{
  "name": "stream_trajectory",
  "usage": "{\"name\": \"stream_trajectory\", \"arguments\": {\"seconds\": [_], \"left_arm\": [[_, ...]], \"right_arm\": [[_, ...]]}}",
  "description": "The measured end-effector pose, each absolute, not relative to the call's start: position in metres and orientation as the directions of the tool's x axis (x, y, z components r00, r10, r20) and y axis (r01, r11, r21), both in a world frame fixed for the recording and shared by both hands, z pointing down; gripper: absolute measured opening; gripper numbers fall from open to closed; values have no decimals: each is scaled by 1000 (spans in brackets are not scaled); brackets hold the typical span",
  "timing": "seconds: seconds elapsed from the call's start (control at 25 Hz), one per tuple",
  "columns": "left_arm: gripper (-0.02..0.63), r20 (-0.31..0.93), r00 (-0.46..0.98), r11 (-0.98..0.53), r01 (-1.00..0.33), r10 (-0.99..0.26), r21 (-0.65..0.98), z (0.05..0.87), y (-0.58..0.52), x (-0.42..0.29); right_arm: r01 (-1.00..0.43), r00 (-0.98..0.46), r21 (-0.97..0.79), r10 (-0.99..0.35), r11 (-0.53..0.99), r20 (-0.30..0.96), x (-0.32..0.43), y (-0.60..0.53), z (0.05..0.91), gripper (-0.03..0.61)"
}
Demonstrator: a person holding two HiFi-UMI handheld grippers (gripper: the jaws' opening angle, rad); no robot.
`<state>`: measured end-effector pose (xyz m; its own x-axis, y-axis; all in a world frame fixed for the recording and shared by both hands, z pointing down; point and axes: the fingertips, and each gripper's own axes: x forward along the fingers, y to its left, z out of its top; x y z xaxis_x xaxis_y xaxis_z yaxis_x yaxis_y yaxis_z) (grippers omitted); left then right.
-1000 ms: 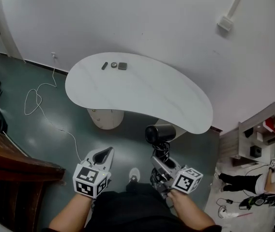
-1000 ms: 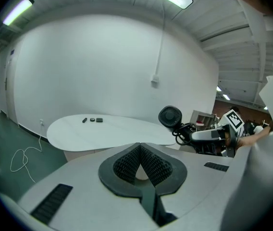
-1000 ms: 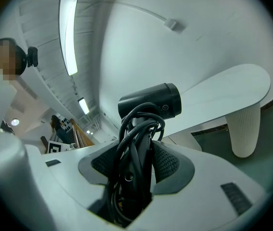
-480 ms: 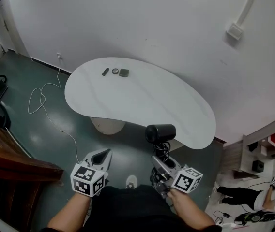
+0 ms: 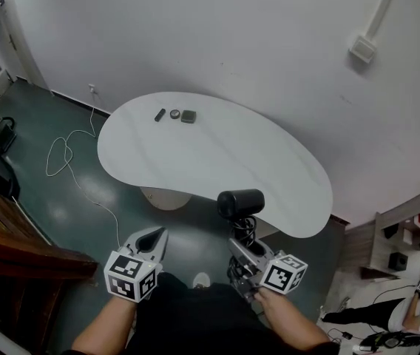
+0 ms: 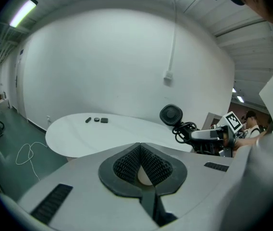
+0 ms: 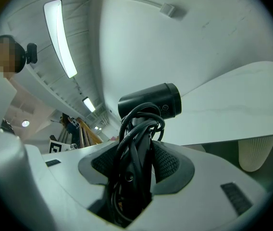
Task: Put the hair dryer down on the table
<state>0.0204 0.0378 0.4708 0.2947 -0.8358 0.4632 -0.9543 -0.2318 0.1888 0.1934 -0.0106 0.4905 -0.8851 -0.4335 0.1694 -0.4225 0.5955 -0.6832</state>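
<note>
A black hair dryer (image 5: 241, 203) stands upright in the air just short of the near edge of the white kidney-shaped table (image 5: 269, 165). My right gripper (image 5: 246, 244) is shut on its handle, with the black cord coiled round the handle. In the right gripper view the dryer's head (image 7: 151, 101) rises above the jaws and the cord-wrapped handle (image 7: 135, 162) sits between the pads. My left gripper (image 5: 153, 240) hangs lower left of the table, shut with nothing in it. The left gripper view shows the closed tips (image 6: 139, 147) and the dryer's rear grille (image 6: 171, 115).
Three small dark objects (image 5: 174, 115) lie at the table's far left end. A cream pedestal (image 5: 164, 197) carries the table. A white cable (image 5: 62, 154) trails across the green floor. Dark wooden furniture (image 5: 10, 235) stands at the left, shelving (image 5: 410, 228) at the right.
Both grippers have moved forward toward the table, so its near edge now lies closer to the hair dryer. The dryer stays held in the right gripper. The left jaws stay shut.
</note>
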Motion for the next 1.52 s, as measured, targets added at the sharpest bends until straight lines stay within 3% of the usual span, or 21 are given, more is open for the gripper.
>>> {"name": "stream_trajectory", "arguments": {"seconds": [0.72,1.52], "left_arm": [[11,447,369,-312,-929,-815,198,472,-42,14],[11,448,455,-415,-889,-769,192,478,-192,-98]], "right_arm": [[-464,-867,-657,-457,594,199,179,-62,496,196],[-586,-784,-629,-554,511,280,70,-203,499,196]]}}
